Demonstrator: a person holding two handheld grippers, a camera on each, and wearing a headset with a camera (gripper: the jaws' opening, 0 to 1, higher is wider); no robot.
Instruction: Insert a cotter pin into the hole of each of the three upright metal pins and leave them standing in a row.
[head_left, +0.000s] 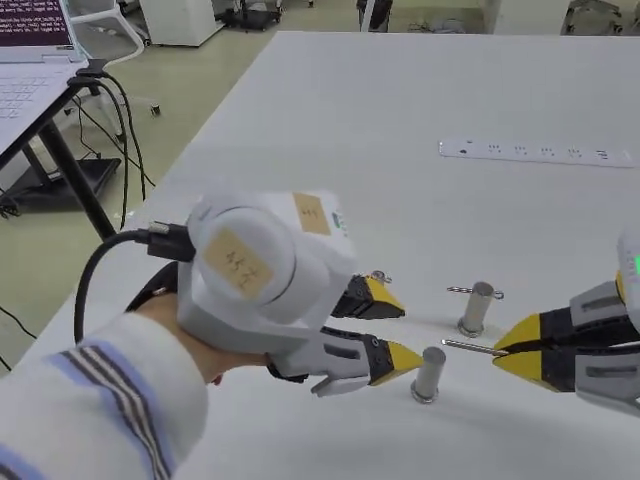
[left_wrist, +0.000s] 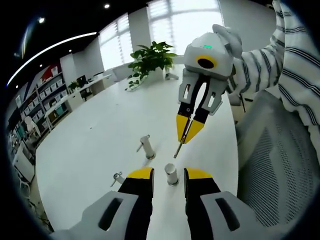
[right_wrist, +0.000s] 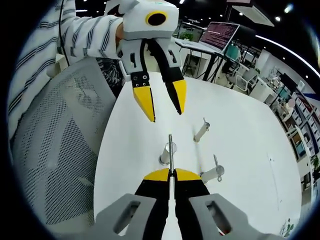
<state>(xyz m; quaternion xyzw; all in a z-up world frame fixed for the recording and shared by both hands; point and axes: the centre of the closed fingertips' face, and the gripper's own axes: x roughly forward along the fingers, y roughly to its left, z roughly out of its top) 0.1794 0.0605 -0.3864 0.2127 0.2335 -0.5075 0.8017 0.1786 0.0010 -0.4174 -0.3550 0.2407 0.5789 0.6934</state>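
Above the white office table (head_left: 400, 100), left gripper (head_left: 408, 333) spread, right gripper (head_left: 503, 352) pinching cotter pin (head_left: 465, 346).

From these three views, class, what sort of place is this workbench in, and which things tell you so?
Most likely an open-plan office or lab: a laptop on a stand beside the white table, stocked shelves along a wall, and a potted plant near the windows.

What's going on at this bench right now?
A person works two handheld grippers. The right gripper, shut on a cotter pin, points it at the bare metal pin, not yet inserted. The left gripper hovers open beside that pin. The second metal pin and third metal pin already carry cotter pins.
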